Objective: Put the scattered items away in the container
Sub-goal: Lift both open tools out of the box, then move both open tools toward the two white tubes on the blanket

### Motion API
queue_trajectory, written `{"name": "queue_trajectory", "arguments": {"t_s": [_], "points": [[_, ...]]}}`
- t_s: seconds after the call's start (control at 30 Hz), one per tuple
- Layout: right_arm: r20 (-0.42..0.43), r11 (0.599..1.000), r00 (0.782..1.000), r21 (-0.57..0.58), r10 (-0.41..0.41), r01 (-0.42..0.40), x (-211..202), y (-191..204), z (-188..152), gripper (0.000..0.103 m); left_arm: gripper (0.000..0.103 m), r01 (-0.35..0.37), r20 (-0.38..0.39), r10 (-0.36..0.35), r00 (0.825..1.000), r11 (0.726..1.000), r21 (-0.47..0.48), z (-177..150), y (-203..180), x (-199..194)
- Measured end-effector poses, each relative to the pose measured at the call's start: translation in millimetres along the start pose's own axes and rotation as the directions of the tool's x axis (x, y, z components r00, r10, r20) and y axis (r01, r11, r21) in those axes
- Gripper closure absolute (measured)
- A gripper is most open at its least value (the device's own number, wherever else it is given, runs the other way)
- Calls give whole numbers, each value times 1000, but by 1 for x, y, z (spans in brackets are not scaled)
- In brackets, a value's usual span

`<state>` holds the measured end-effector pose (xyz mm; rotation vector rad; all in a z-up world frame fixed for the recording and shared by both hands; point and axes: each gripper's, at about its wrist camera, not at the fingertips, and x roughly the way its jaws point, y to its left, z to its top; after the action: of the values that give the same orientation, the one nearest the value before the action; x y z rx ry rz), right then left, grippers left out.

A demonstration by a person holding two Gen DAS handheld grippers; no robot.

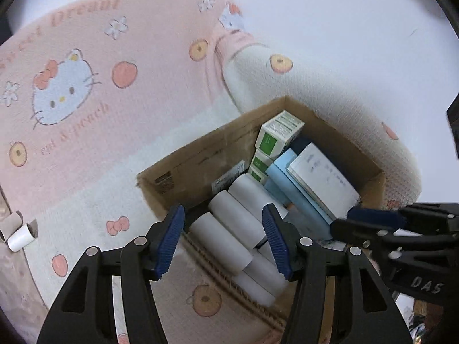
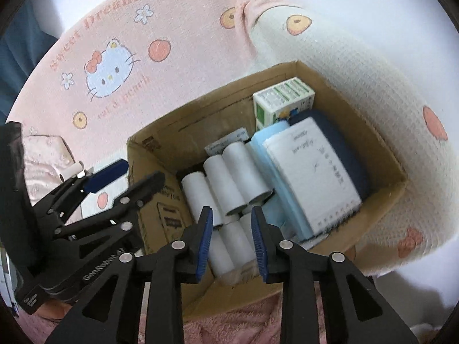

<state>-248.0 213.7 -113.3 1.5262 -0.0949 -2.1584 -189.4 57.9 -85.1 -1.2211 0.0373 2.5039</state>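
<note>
A cardboard box [image 1: 370,176] sits on a pink and white cartoon-print blanket [image 1: 94,132], already packed with white rolls [image 1: 229,218], green cartons [image 1: 279,134], a pale blue pack [image 1: 289,183] and a white packet [image 1: 324,180]. Both grippers hover above the box's near edge, side by side. The left gripper [image 1: 223,240] has its jaws spread wide with nothing between them; the rolls seen in the gap lie below, inside the box. The right gripper [image 2: 231,239] also holds nothing, its jaws parted more narrowly over the rolls. One loose roll [image 1: 19,236] remains outside, lying on its side at the blanket's left edge, beside a second tube that is partly cut off. It lies well apart from the box, far to the left of the left gripper, its long axis slanting up to the right. The left gripper is the nearer one, so the next reach probably falls to it, swinging left and turning to close across the roll.
</note>
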Motion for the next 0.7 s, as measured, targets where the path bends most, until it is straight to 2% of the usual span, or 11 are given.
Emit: {"name": "queue_trajectory", "arguments": {"t_s": [0.1,0.13,0.17,0.23,0.27,0.33,0.43,0.53,0.7], "points": [[14,1000,1000,-10,-9,9,-3,10,-10,71,42,5,36,-5,999,1000,-16,-9,6,-13],[26,1000,1000,-20,-11,12,-4,15,-14,65,42,1,60,-1,998,1000,-8,-13,8,-20],[33,1000,999,-26,-13,13,-6,17,-16,54,41,-15,78,15,997,1000,2,-15,10,-24],[68,999,997,-33,-22,24,-10,23,-22,38,38,-68,107,66,992,997,21,-23,15,-32],[81,999,996,-34,-24,27,-11,24,-24,34,37,-64,109,61,992,998,23,-25,16,-32],[102,999,995,-38,-23,27,-12,29,-29,34,36,-38,102,36,994,999,16,-31,23,-39],[117,997,992,-58,-37,44,-12,37,-35,32,33,-34,126,36,991,999,-15,-39,33,-50],[158,993,986,-93,-59,74,-12,51,-44,31,32,-90,122,96,988,994,-55,-50,49,-57],[223,985,975,-164,-7,45,-7,81,-56,27,32,-199,92,202,975,979,-42,-78,82,-67]]}}
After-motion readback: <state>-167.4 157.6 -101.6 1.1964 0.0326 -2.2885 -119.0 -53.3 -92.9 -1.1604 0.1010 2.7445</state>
